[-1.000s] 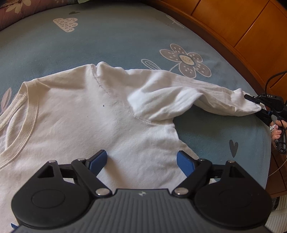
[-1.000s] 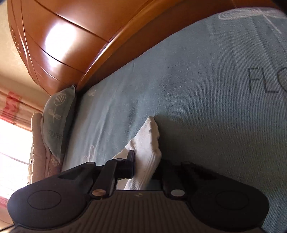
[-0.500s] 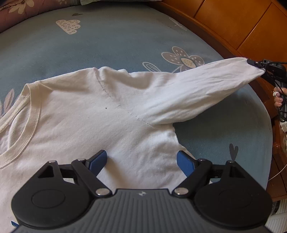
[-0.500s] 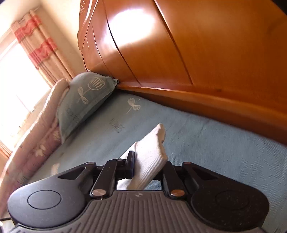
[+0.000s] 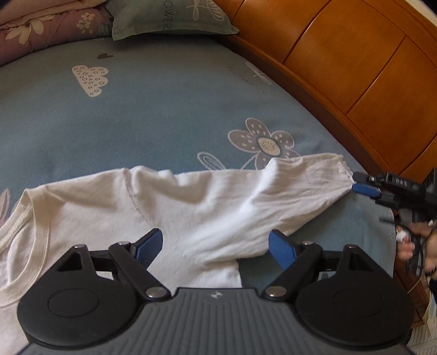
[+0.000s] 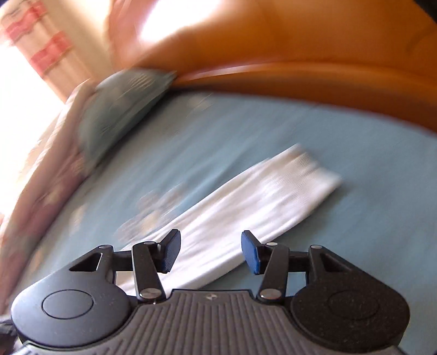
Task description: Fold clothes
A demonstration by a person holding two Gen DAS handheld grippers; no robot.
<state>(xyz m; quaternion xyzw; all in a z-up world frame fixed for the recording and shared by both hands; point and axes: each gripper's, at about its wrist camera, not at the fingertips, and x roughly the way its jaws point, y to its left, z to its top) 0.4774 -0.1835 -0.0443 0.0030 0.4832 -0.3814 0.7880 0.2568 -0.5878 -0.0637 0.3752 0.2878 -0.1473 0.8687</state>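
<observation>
A white long-sleeved shirt (image 5: 114, 218) lies spread on the blue bedsheet, collar at the left. Its sleeve (image 5: 286, 188) stretches flat to the right, cuff near the bed's edge. My left gripper (image 5: 215, 247) hovers open above the armpit area, nothing between its blue pads. My right gripper (image 5: 367, 188) shows at the far right, just off the cuff, held by a hand (image 5: 418, 243). In the blurred right wrist view the right gripper (image 6: 210, 252) has its jaws opening; the sleeve (image 6: 259, 196) lies loose on the sheet below and beyond them, not pinched.
An orange wooden headboard (image 5: 355, 68) curves along the bed's right side. A green pillow (image 5: 169, 16) and a floral quilt (image 5: 41, 30) lie at the far end. A curtain (image 6: 35, 43) hangs by a bright window.
The right gripper let go of the cuff it held raised; the sleeve has dropped flat on the sheet. Both grippers rose and pulled back a little.
</observation>
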